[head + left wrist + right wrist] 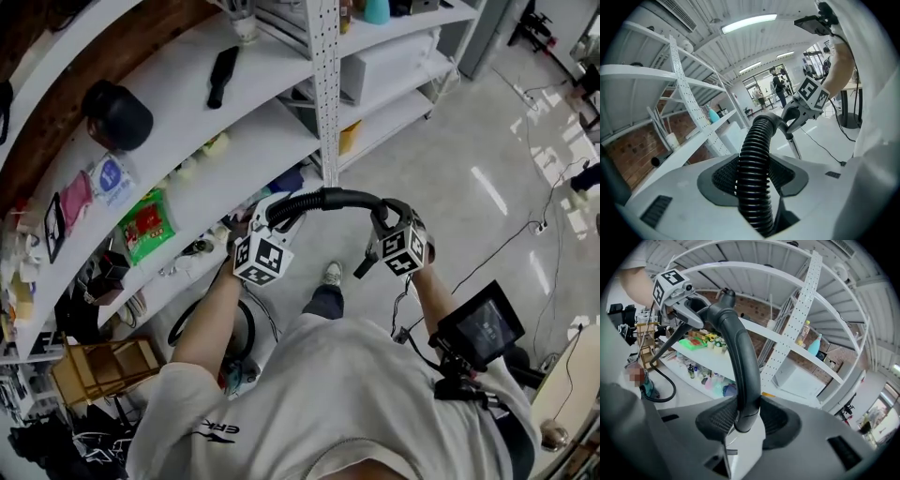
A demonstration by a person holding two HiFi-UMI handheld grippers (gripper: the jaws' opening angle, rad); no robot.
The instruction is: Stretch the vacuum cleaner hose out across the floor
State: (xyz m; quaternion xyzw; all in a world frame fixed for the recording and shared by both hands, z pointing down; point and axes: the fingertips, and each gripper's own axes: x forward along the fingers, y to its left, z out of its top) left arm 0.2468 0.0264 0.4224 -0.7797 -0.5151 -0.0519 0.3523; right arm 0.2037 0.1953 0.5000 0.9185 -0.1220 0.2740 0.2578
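The jaws of the 2 grippers are clamped: left gripper [275, 214] on the ribbed hose [328, 198], right gripper [387, 223] on its smooth bend. The hose is up in the air near the shelf [272, 122], not on the floor. Pulling it out could slip a grip or snag the post [326, 94]. Only "ERK" on the shirt [328, 394] is readable.

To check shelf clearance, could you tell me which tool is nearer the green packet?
Left. The left tool holds the hose just right of the green packet; the right tool is farther right.
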